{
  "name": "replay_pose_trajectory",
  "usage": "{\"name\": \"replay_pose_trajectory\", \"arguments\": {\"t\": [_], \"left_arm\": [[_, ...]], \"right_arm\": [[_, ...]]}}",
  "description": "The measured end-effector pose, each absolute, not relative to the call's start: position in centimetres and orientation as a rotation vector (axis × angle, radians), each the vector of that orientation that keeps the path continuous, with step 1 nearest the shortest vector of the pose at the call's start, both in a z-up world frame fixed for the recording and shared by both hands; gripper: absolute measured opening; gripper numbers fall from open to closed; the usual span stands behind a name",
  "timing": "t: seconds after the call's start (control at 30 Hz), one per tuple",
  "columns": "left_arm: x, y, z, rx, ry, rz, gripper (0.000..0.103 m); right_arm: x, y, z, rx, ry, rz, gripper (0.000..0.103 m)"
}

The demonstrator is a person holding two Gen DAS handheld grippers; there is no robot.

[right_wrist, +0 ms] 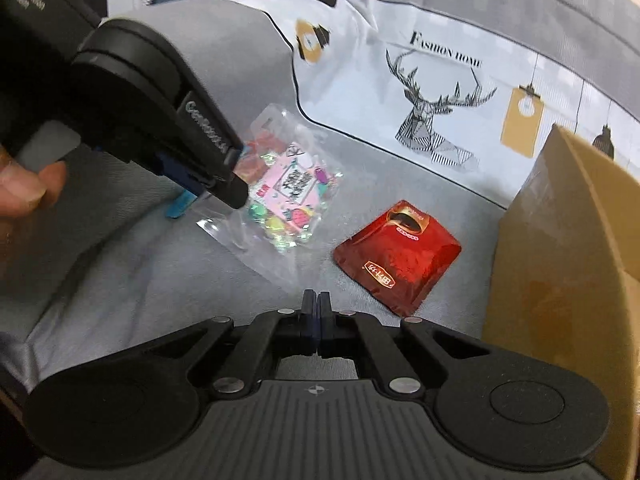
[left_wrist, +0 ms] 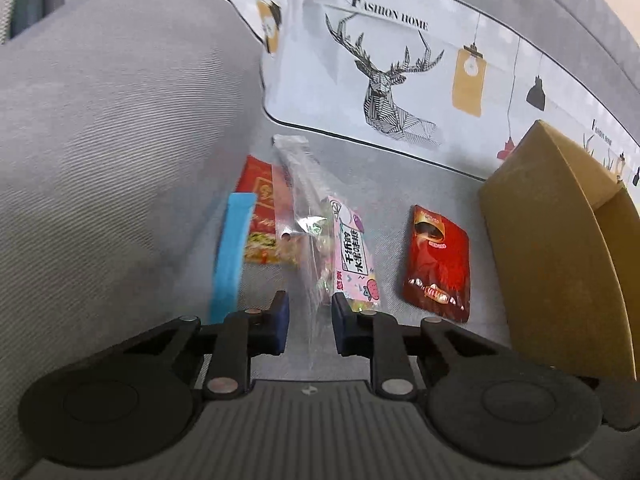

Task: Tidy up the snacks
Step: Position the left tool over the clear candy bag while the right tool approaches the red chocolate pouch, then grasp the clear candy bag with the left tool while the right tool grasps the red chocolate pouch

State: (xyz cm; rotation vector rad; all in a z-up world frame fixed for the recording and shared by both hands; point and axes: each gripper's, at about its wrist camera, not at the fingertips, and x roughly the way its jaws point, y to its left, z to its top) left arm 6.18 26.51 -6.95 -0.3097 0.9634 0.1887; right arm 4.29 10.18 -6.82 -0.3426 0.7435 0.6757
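Observation:
A clear candy bag with a pink label [left_wrist: 344, 256] [right_wrist: 292, 192] lies on the grey sofa seat. My left gripper [left_wrist: 309, 322] is open, its jaws on either side of the bag's near clear edge; the right wrist view shows it [right_wrist: 216, 176] from outside, low over the bag. A dark red snack pouch [left_wrist: 438, 266] [right_wrist: 400, 252] lies to the right. A red and yellow packet [left_wrist: 264, 216] and a blue strip [left_wrist: 234, 252] lie at the left by the armrest. My right gripper [right_wrist: 317, 312] is shut and empty, hovering near the sofa's front.
An open cardboard box [left_wrist: 560, 248] [right_wrist: 560, 248] stands on the seat at the right. A white cushion with a deer print [left_wrist: 392, 80] [right_wrist: 436, 108] leans on the sofa back. The grey armrest [left_wrist: 112, 152] rises at the left.

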Motion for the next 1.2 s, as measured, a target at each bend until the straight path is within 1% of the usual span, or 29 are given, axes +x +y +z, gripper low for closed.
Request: {"name": "replay_pose_trajectory", "arguments": {"t": [0.13,0.2,0.23,0.3,0.37,0.4,0.47,0.53,0.57,0.6,0.63,0.67,0.7,0.8,0.83,0.93,1.0,1.03,1.17,1.2], "left_arm": [[4.8,26.4,-6.6,-0.311,0.975,0.185,0.025],[4.3,26.1,-6.4,-0.304,0.974,0.173,0.026],[4.2,25.9,-6.4,-0.296,0.975,0.166,0.032],[4.3,25.6,-6.8,-0.277,0.994,0.153,0.037],[4.6,25.3,-7.2,-0.246,1.015,0.153,0.039],[4.7,25.2,-7.4,-0.233,1.02,0.157,0.044],[4.9,25.3,-7.5,-0.229,1.022,0.164,0.049],[5.1,25.5,-7.6,-0.24,1.021,0.168,0.05],[5.3,25.5,-7.6,-0.243,1.019,0.171,0.052],[5.4,25.5,-7.6,-0.245,1.016,0.17,0.055],[5.5,25.5,-7.6,-0.246,1.015,0.167,0.056],[5.7,25.5,-7.6,-0.245,1.014,0.166,0.058],[5.8,25.4,-7.6,-0.242,1.013,0.166,0.058],[6.3,25.5,-7.7,-0.243,1.013,0.17,0.061],[6.3,25.6,-7.7,-0.247,1.012,0.173,0.061],[6.6,26.1,-7.7,-0.276,1.01,0.169,0.061],[6.6,26.3,-7.6,-0.293,1.005,0.169,0.061],[6.7,26.3,-7.6,-0.299,1.004,0.17,0.061],[6.9,26.5,-7.4,-0.329,0.998,0.175,0.062],[6.9,26.5,-7.4,-0.335,0.998,0.177,0.062]], "right_arm": [[2.4,9.2,-5.6,-0.342,0.752,0.701,0.0],[1.6,8.8,-5.3,-0.334,0.766,0.709,0.0],[1.1,8.6,-5.1,-0.334,0.769,0.712,0.0],[0.3,8.4,-4.8,-0.337,0.762,0.704,0.001],[0.1,8.4,-4.8,-0.353,0.733,0.683,0.001],[0.1,8.4,-4.9,-0.373,0.711,0.67,0.002],[0.6,8.7,-5.5,-0.423,0.669,0.626,0.005],[1.6,9.0,-6.1,-0.461,0.647,0.576,0.011],[1.9,9.3,-6.5,-0.49,0.625,0.555,0.015],[2.2,9.6,-6.9,-0.518,0.608,0.548,0.022],[2.4,10.0,-7.3,-0.55,0.591,0.541,0.027],[2.6,10.4,-7.7,-0.582,0.574,0.535,0.036],[2.7,10.9,-8.0,-0.613,0.556,0.53,0.042],[3.1,12.1,-9.0,-0.682,0.523,0.522,0.044],[3.4,12.4,-9.0,-0.671,0.526,0.522,0.045],[5.0,13.0,-8.9,-0.588,0.543,0.509,0.054],[6.3,13.0,-8.8,-0.507,0.554,0.47,0.068],[7.1,12.8,-8.8,-0.45,0.57,0.455,0.07],[10.7,12.0,-9.1,-0.249,0.664,0.387,0.089],[11.6,11.8,-9.4,-0.219,0.7,0.373,0.091]]}}
